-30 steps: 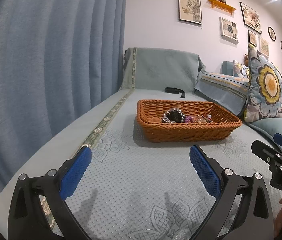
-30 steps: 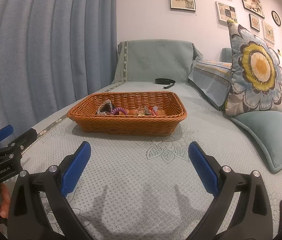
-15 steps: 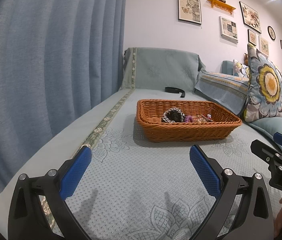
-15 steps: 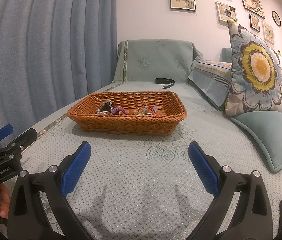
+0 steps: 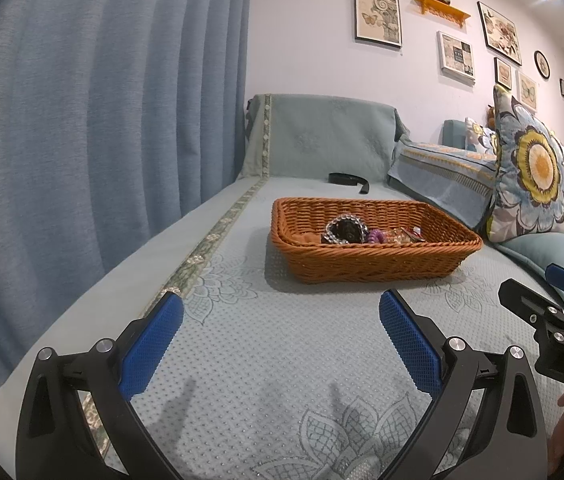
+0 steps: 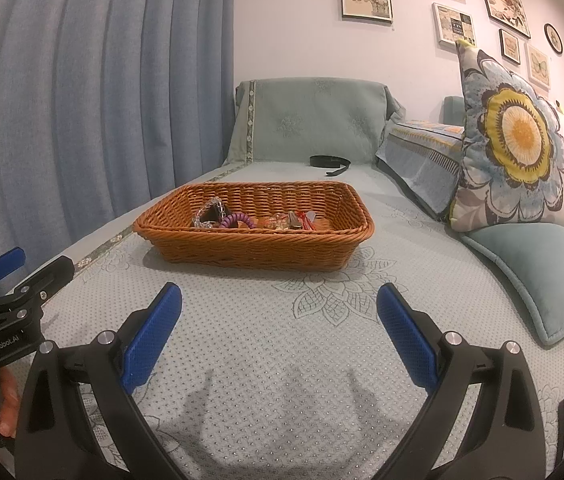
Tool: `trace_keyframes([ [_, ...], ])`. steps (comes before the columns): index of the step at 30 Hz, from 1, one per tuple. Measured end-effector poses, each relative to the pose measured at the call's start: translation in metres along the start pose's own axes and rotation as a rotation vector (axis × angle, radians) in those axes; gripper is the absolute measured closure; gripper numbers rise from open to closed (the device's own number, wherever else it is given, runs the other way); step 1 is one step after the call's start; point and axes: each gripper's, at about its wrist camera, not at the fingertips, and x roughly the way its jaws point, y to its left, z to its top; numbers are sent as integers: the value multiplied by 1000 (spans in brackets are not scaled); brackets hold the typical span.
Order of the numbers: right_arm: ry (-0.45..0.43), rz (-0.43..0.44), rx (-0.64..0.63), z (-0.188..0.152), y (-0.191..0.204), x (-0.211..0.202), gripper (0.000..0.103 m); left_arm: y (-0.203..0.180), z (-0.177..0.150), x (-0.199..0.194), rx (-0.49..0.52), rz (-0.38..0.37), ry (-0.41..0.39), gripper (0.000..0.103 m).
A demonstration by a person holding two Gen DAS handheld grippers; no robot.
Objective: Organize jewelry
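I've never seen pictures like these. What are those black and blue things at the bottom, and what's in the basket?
Those are two claws that a person holds, one in each hand. Each claw carries a camera looking forward along its two blue fingers, so you get one picture per hand. The left claw and the right claw are both open and hold nothing. Each claw also peeks into the edge of the other's picture. Ahead, on a grey-green sofa cover, sits a brown wicker basket. Inside lies jewelry: a clear bead bracelet, a purple coiled band and some small pieces too tiny to name.
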Motion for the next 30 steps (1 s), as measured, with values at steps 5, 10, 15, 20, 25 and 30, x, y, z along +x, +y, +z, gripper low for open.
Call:
trace_keyframes([
  [5, 0, 0, -1, 0, 0, 0, 10, -1, 0, 0, 0, 0, 0, 8],
  [10, 1, 1, -3, 0, -2, 0, 10, 0, 0, 0, 1, 0, -1, 8],
  [15, 1, 0, -3, 0, -1, 0, 10, 0, 0, 0, 0, 0, 0, 8],
  [20, 1, 0, -4, 0, 0, 0, 10, 0, 0, 0, 1, 0, -1, 8],
  [25, 1, 2, -9, 1, -4, 0, 10, 0, 0, 0, 1, 0, 0, 8],
  [30, 1, 3, -9, 1, -4, 0, 10, 0, 0, 0, 2, 0, 1, 8],
])
